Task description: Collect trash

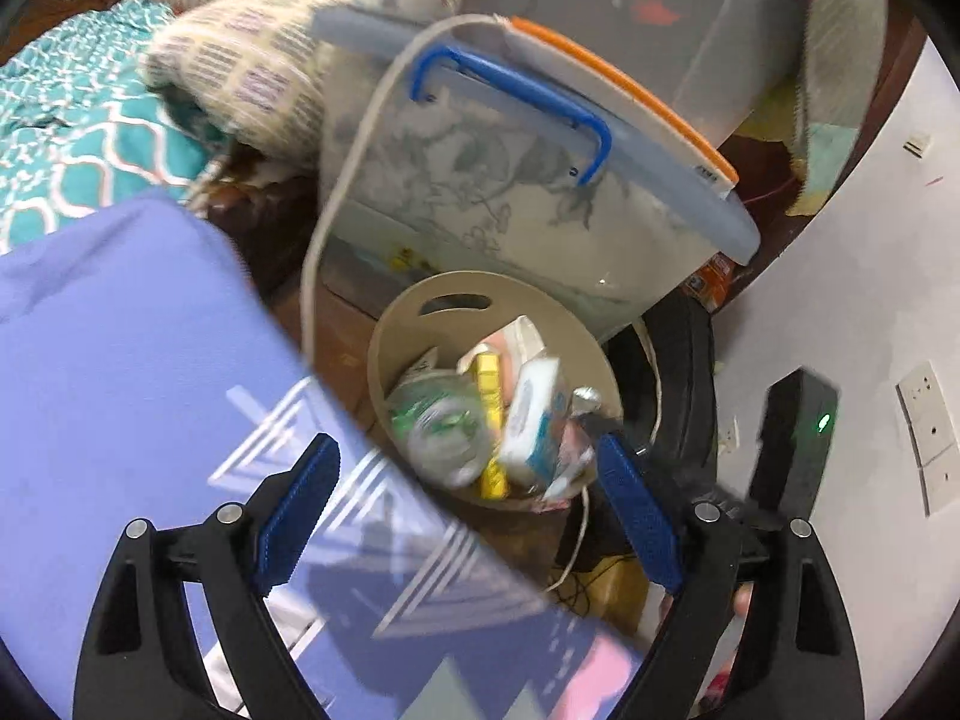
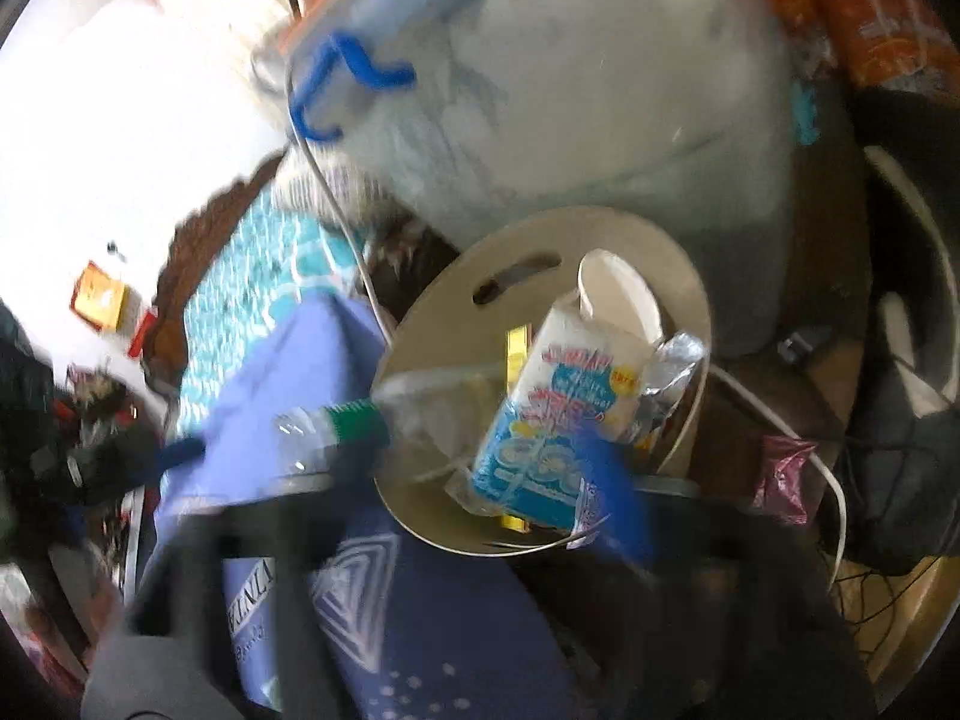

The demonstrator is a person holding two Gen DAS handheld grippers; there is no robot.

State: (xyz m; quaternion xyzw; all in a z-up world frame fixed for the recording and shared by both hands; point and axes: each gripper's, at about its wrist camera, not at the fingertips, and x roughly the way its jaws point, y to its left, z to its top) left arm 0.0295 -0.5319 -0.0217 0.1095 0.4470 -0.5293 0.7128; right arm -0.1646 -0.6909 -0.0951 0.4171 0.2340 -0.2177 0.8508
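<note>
Your left gripper (image 1: 468,492) gapes wide, empty, above the trash bin (image 1: 414,315).
Right gripper (image 2: 420,468) is blurred, state unclear; bottle (image 2: 336,426) overhangs your bin's rim.

Beige bin (image 1: 420,324) upright, seemingly full: bottle (image 1: 441,426), tissue pack (image 1: 531,420)

A clear storage box (image 1: 510,192) with a pale blue lid and a blue handle (image 1: 516,102) stands tilted in the left wrist view, and a second clear tub with an orange-edged lid (image 1: 624,78) rests on top of it. A white cord (image 1: 336,192) curves down past its front. To the left lie a teal patterned bedspread (image 1: 78,138) and a cream patterned pillow (image 1: 252,66). A purple cloth (image 1: 120,360) with white triangles fills the foreground. White wall sockets (image 1: 927,426) sit at the right, beside a black device with a green light (image 1: 798,438).
</note>
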